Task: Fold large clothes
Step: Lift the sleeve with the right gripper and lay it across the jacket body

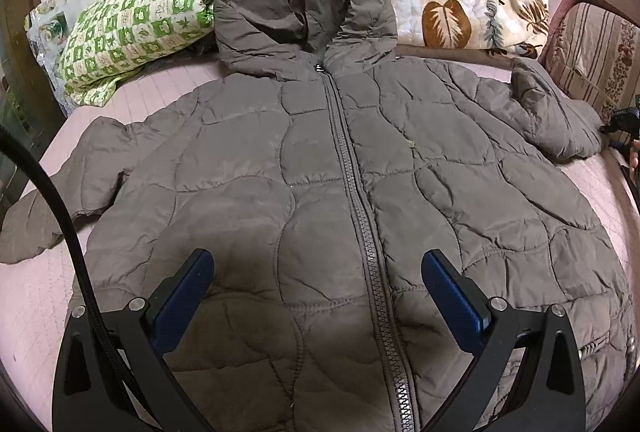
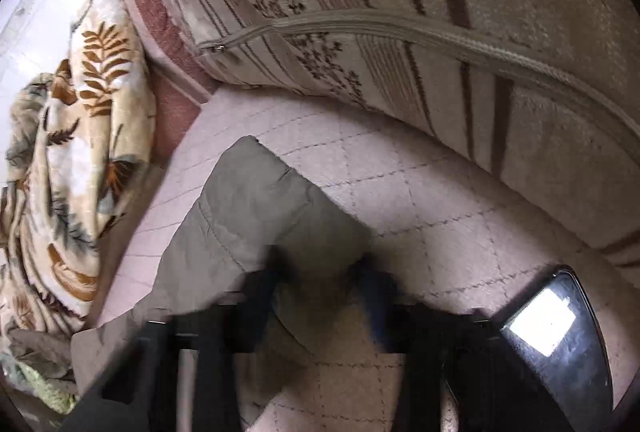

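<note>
Lying front-up on the pink quilted bed (image 1: 36,292), the grey-brown puffer jacket (image 1: 304,168) is zipped shut, hood up, sleeves spread. The left tongs (image 1: 318,268) hover apart above its hem; the blurred right tongs (image 2: 320,272) are clamped on its sleeve cuff (image 2: 256,200).

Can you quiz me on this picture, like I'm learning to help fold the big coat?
1. True or false: the brown quilted hooded jacket is zipped up.
2. The left gripper above the jacket has its jaws: A) open and empty, B) shut on the zip, C) holding a pillow.
3. Fill in: in the right wrist view, the right gripper has its jaws either side of the jacket's ____.

Key: 1 true; 2 A; 3 sleeve.
</note>
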`<state>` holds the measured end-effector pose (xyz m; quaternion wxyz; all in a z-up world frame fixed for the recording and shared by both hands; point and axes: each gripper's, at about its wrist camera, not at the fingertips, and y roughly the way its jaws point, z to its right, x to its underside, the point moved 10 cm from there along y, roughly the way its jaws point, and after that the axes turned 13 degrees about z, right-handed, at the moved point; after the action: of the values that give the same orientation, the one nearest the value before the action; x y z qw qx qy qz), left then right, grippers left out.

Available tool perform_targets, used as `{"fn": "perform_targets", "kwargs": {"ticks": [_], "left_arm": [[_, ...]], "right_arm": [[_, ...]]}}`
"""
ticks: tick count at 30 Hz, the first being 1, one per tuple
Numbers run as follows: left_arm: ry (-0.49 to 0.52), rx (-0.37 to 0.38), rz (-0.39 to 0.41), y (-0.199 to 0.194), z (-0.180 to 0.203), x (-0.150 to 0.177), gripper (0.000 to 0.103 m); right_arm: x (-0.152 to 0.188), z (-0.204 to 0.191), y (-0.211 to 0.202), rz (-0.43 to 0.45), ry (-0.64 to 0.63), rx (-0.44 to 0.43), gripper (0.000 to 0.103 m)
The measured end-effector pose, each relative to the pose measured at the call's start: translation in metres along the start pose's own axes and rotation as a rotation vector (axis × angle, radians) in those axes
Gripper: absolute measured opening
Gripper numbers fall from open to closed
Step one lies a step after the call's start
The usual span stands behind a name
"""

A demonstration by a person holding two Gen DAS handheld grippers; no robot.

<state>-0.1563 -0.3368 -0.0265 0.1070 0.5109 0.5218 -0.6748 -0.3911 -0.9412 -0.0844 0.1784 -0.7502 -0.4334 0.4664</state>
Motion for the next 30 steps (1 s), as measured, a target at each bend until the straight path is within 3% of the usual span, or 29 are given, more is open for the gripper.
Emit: {"fn": "perform_targets", "kwargs": {"ticks": [3,9,12,15,21,25,30], "left_arm": [[0.002,-0.002,0.014,-0.004,-0.001,-0.002,0.103],[-0.028,-0.005,0.05,-0.021,-0.012,-0.01,0.103],[-0.041,-0.01,0.077,-0.031,-0.021,-0.017,0.103],[-0.05,-0.035,0.104,-0.04,-0.037,-0.022,0.103],[-0.107,-0.083,0.122,-0.056,-0.082,-0.02,0.103],[-0.158,-0.116,0.134,-0.066,-0.118,-0.017,0.103],[-0.218,-0.137,0.126,-0.071,-0.15,-0.011,0.103]], "right_arm": [[-0.015,-0.005,-0.029,0.078,0.013,-0.035,0.015],[-0.081,-0.036,-0.141,0.32,-0.106,-0.003,0.013],[-0.094,-0.08,-0.189,0.362,-0.209,-0.05,0.013],[-0.077,-0.149,-0.238,0.395,-0.339,-0.141,0.013],[0.032,-0.292,-0.3,0.339,-0.567,-0.379,0.013],[0.153,-0.38,-0.327,0.25,-0.753,-0.542,0.013],[0.317,-0.429,-0.308,0.094,-0.963,-0.623,0.013]]}}
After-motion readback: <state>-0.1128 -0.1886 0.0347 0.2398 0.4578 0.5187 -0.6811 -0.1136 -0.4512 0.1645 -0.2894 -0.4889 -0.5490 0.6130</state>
